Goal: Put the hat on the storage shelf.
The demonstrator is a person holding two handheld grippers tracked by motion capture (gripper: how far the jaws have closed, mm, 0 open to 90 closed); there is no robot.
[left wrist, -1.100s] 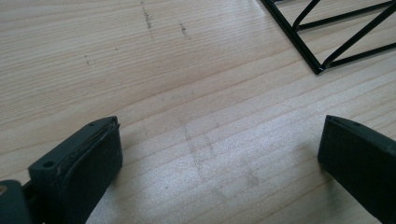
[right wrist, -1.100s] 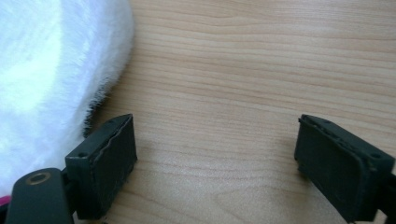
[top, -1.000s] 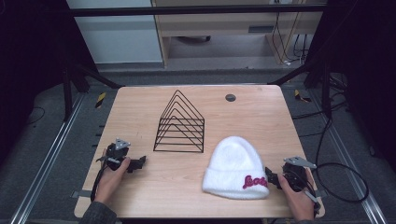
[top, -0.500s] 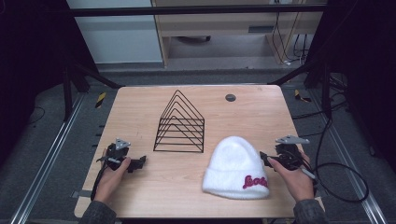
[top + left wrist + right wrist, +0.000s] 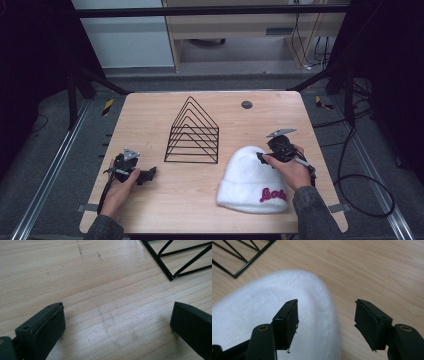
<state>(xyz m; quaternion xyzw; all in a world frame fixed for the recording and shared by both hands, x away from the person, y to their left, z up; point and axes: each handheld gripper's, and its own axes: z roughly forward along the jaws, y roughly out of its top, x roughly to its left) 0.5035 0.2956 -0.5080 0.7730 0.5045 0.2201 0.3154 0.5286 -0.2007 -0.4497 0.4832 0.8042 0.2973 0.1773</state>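
Hat (image 5: 250,180) lies flat on the near right part of the counter (image 5: 150,125), with red letters on its near edge. My right gripper (image 5: 263,158) hangs just over the hat's far right side. Its fingers (image 5: 287,320) have just been closing and now stand about half open. One is over the white fuzz and the other is over bare wood. They hold nothing yet.

I think the grab could go wrong here. The fingers straddle the rim, so if they shut now they may pinch only a bit of fluff and it could slip out. The hat is soft and floppy, so a thin pinch may let it sag or slide along the wood.

My left gripper (image 5: 145,176) rests low on the near left part of the counter, well apart from the hat. Its fingers (image 5: 47,327) are wide open over bare wood, with nothing between them.

Farther back, in the middle, stands a black wire rack (image 5: 192,132) shaped like a tent. It is near the hat's far left side, so a swing that way could snag the hat on the wires. Past that, a small dark disc (image 5: 246,104) sits near the far edge, out of the way.
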